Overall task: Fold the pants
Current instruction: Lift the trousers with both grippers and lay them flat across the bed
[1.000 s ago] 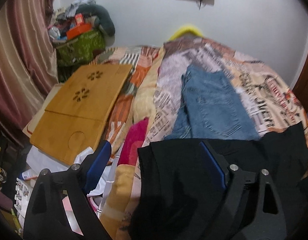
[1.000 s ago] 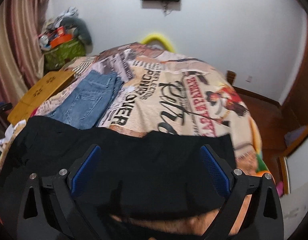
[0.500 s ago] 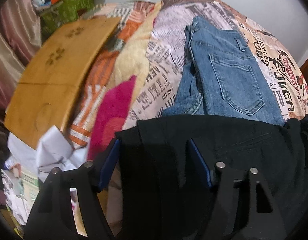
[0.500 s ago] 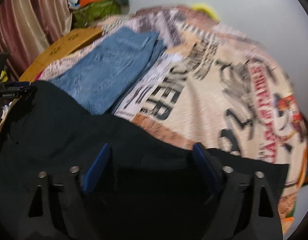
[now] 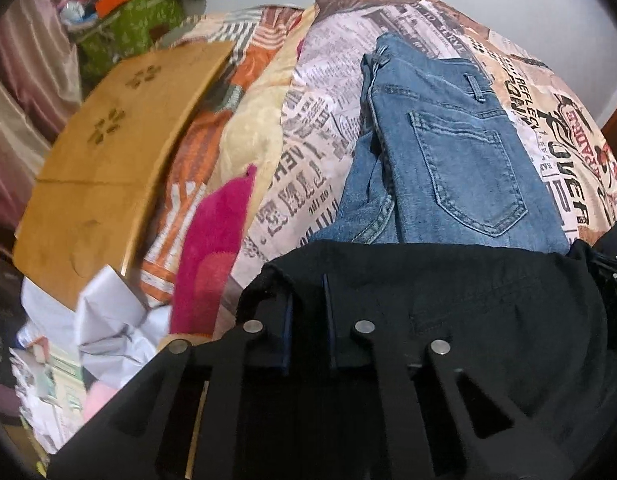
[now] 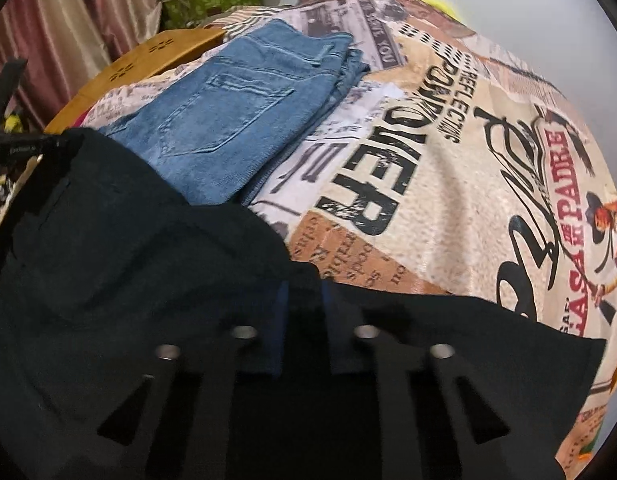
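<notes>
Both grippers have dropped toward the bed since a second ago and their wide-spread jaws have drawn together. Now the left gripper (image 5: 306,294) pinches the near left corner of the black pants (image 5: 448,300), its blue pads clamped on a ridge of dark cloth. At the other end, the right gripper (image 6: 304,300) is likewise closed on the pants' (image 6: 120,248) far edge, fabric bunched between its pads.

Those black pants lie spread across the near end of the bed, on a bedspread (image 6: 448,168) printed with newspaper text and poster lettering. Just beyond them, partly under their upper edge, rest folded blue jeans (image 5: 448,152), back pocket facing up. Left of the jeans, a magenta towel (image 5: 212,248) lies on the striped orange bedding, and beside that sits a wooden lap desk (image 5: 104,160) with flower-shaped cutouts. White paper (image 5: 108,320) is crumpled below the desk. A green box (image 5: 128,32) heaped with clutter stands in the far corner by the curtain (image 6: 76,20).
</notes>
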Available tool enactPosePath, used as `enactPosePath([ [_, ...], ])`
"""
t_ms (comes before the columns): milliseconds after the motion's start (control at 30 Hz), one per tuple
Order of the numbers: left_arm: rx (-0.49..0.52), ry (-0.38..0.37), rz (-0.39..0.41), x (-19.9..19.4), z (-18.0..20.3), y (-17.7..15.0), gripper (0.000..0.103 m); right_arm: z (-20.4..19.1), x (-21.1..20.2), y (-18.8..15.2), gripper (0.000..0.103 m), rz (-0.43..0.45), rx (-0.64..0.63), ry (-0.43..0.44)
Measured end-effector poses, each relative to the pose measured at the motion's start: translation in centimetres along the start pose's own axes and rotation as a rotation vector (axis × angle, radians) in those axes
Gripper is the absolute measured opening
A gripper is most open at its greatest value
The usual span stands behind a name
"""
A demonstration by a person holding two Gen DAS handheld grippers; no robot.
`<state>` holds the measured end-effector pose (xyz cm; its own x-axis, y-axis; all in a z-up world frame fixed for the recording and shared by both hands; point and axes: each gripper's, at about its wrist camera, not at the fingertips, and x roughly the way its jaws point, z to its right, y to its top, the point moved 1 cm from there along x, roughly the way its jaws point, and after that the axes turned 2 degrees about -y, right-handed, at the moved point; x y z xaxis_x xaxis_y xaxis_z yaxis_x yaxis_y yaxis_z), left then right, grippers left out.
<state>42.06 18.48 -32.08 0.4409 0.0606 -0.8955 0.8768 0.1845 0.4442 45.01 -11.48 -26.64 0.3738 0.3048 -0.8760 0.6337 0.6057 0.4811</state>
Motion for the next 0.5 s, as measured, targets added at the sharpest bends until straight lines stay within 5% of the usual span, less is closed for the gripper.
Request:
enactPosePath([
  [367,0.013,0.051,0.126,-3.9,0.0,4.2,0.010,1.1,-3.7,2.8,0.005,0.177,0.019,-0.165],
  [500,0.009,0.046,0.170,-5.4,0.3,5.3,0.010,1.2,-5.3,3.8,0.005,0.225,0.043,-0.161],
])
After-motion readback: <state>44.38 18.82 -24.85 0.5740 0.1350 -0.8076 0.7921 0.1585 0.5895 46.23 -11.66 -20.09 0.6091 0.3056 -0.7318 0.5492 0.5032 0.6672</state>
